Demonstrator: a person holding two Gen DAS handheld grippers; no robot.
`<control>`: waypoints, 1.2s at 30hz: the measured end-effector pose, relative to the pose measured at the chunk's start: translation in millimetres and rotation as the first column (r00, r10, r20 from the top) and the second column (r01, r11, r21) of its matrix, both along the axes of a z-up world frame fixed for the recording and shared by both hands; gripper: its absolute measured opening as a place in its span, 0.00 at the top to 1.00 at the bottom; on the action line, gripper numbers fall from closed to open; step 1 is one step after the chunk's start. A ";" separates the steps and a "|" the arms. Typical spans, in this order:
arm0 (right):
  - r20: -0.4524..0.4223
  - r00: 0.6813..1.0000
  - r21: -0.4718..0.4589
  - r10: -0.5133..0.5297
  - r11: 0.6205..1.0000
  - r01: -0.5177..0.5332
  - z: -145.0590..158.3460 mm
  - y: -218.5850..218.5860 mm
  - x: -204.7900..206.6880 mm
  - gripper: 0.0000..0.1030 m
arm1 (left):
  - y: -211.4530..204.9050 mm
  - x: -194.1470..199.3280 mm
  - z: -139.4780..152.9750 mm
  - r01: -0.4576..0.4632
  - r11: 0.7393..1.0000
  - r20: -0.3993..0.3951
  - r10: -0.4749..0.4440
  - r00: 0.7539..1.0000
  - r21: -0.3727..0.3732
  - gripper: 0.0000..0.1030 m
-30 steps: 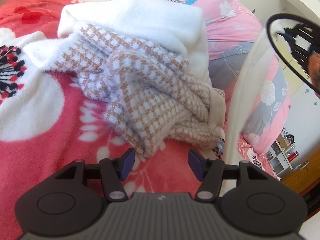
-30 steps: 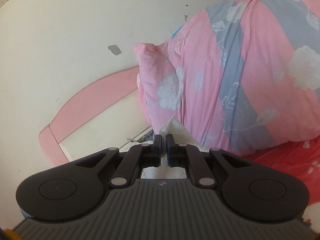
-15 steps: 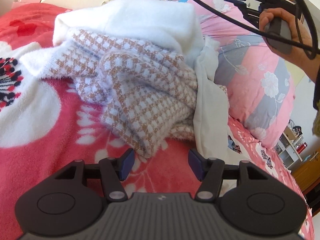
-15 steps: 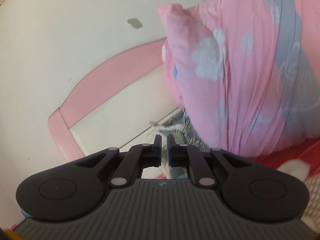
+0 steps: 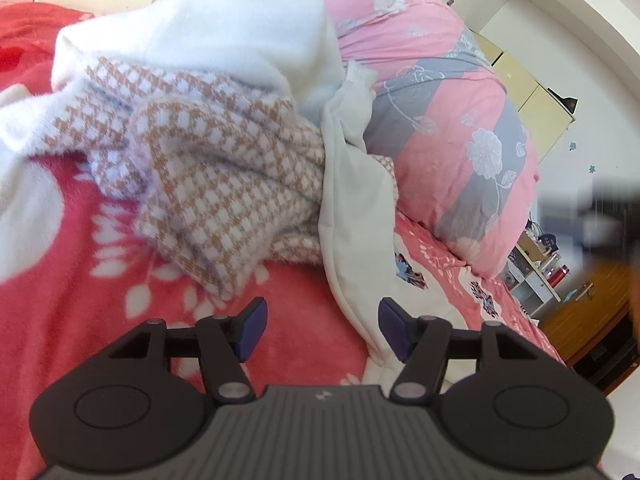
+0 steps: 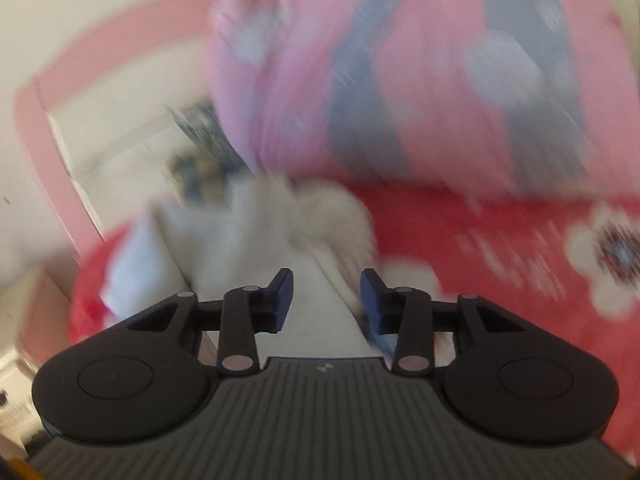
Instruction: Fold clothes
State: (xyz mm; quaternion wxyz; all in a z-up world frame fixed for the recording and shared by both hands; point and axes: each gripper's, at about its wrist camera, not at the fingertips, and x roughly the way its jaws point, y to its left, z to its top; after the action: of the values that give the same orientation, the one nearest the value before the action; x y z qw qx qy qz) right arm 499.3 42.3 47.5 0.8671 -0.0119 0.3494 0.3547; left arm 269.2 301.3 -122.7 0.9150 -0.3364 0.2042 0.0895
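Observation:
A brown-and-white houndstooth garment (image 5: pixel 224 184) lies crumpled on the red floral blanket (image 5: pixel 80 280), with a fluffy white garment (image 5: pixel 208 36) heaped behind it. A plain white garment (image 5: pixel 356 224) lies beside them on the right, its near edge just ahead of my left gripper (image 5: pixel 322 326), which is open and empty above the blanket. My right gripper (image 6: pixel 326 300) is open and empty; its view is motion-blurred and shows white cloth (image 6: pixel 280 240) lying right under and ahead of its fingers.
A pink and grey floral duvet (image 5: pixel 448 112) is bunched at the right of the bed, also blurred in the right wrist view (image 6: pixel 420 80). A pink headboard (image 6: pixel 64 92) stands against the wall. Shelves and a wooden door (image 5: pixel 592 312) stand beyond the bed.
My right gripper has opened and let go of the white garment, which dropped onto the bed beside the houndstooth one. The right gripper swung down toward the bed. The left gripper stayed open, barely moving.

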 end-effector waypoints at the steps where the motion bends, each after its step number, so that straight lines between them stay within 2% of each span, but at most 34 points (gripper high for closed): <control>1: -0.032 0.999 -0.047 -0.030 0.998 0.029 -18.5 -13.2 -3.7 0.61 | -1.0 0.3 0.0 0.001 1.000 -0.003 -0.001 1.000 0.004 0.39; 3: -0.089 0.991 -0.137 -0.096 0.987 0.083 -55.3 -39.7 -10.6 0.61 | -2.7 0.7 -0.6 -0.005 1.000 -0.014 0.005 1.000 0.020 0.39; 5: -0.119 0.979 -0.173 -0.168 0.974 0.146 -86.5 -65.3 -10.4 0.61 | -4.4 1.1 -1.2 -0.011 0.999 -0.024 0.012 1.000 0.035 0.39; 8: -0.195 0.947 -0.108 -0.254 0.965 0.237 -114.2 -93.1 3.0 0.61 | -6.0 2.0 -2.3 -0.024 0.998 -0.040 0.026 0.999 0.057 0.39; 11: -0.186 0.955 -0.029 -0.230 0.973 0.229 -117.8 -90.1 18.3 0.62 | -4.9 3.5 -3.5 -0.045 0.997 -0.049 0.048 0.998 0.057 0.39; 14: -0.214 0.965 0.073 -0.151 0.983 0.170 -116.1 -72.2 35.0 0.62 | -4.6 5.6 -4.8 -0.050 0.997 -0.055 0.053 0.997 0.054 0.39; 16: -0.224 0.969 0.083 -0.107 0.988 0.128 -117.0 -52.3 45.7 0.60 | -5.7 6.0 -4.8 -0.046 0.997 -0.057 0.049 0.997 0.059 0.39; 19: -0.237 0.968 0.039 -0.088 0.994 0.100 -121.8 -25.2 65.3 0.50 | -7.2 6.0 -4.9 -0.038 0.997 -0.058 0.042 0.997 0.069 0.39; 23: -0.273 0.962 0.011 -0.022 1.000 0.026 -132.8 6.5 89.4 0.49 | -7.0 6.6 -5.3 -0.036 0.997 -0.059 0.040 0.997 0.065 0.39; 27: -0.351 0.933 -0.110 0.080 0.986 -0.126 -150.1 44.2 99.7 0.49 | -7.0 6.8 -5.3 -0.033 0.997 -0.061 0.037 0.997 0.064 0.39; 29: -0.360 0.926 -0.156 0.118 0.970 -0.185 -152.5 57.5 96.6 0.55 | -6.4 6.7 -5.3 -0.033 0.998 -0.059 0.037 0.998 0.058 0.39; 30: -0.353 0.925 -0.176 0.136 0.962 -0.209 -152.0 63.0 93.7 0.72 | -6.1 6.8 -5.5 -0.034 0.998 -0.059 0.037 0.998 0.054 0.39; 31: -0.346 0.925 -0.190 0.155 0.954 -0.231 -150.9 67.7 90.8 0.96 | -6.0 6.8 -5.9 -0.034 0.998 -0.060 0.037 0.998 0.049 0.39; 36: -0.212 0.942 -0.157 0.261 0.942 -0.297 -131.7 80.3 71.1 0.97 | -4.8 7.1 -8.2 -0.036 0.999 -0.064 0.038 0.997 0.028 0.39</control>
State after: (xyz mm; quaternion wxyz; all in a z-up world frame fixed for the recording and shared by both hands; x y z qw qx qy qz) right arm 570.3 122.5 -84.2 0.7659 -0.1093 0.4563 0.4397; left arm 276.4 296.5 -130.9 0.9106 -0.3245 0.2261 0.1198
